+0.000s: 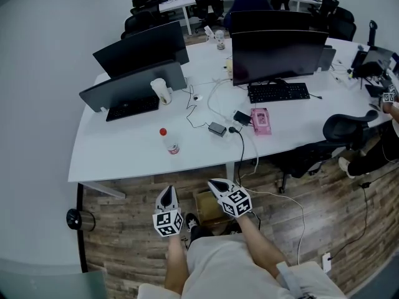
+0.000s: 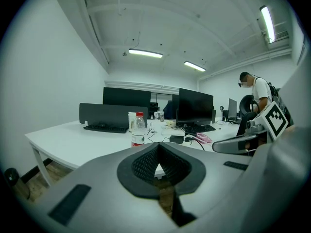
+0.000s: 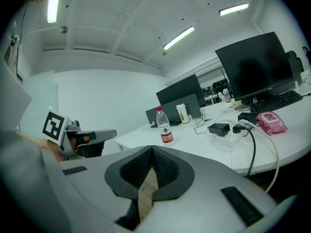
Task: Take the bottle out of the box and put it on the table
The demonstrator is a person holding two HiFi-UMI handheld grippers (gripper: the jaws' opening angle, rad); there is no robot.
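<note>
A clear water bottle (image 1: 169, 141) with a red cap and red label stands upright on the white table (image 1: 124, 148), near its front edge. It also shows in the left gripper view (image 2: 138, 129) and the right gripper view (image 3: 165, 125). A brown cardboard box (image 1: 209, 207) sits on the wooden floor below the table edge, partly hidden by my grippers. My left gripper (image 1: 167, 192) and right gripper (image 1: 216, 183) hang side by side over the floor, short of the table. Both point toward the table. The left gripper (image 2: 158, 145) and the right gripper (image 3: 152, 148) are shut with nothing in them.
Two monitors (image 1: 277, 55) with keyboards (image 1: 278, 92), a white cup (image 1: 161, 91), a pink pack (image 1: 260, 121), a black adapter (image 1: 217, 128) and cables lie further back on the table. A black chair (image 1: 346, 126) stands at the right. A person (image 2: 255, 98) stands beyond the desk.
</note>
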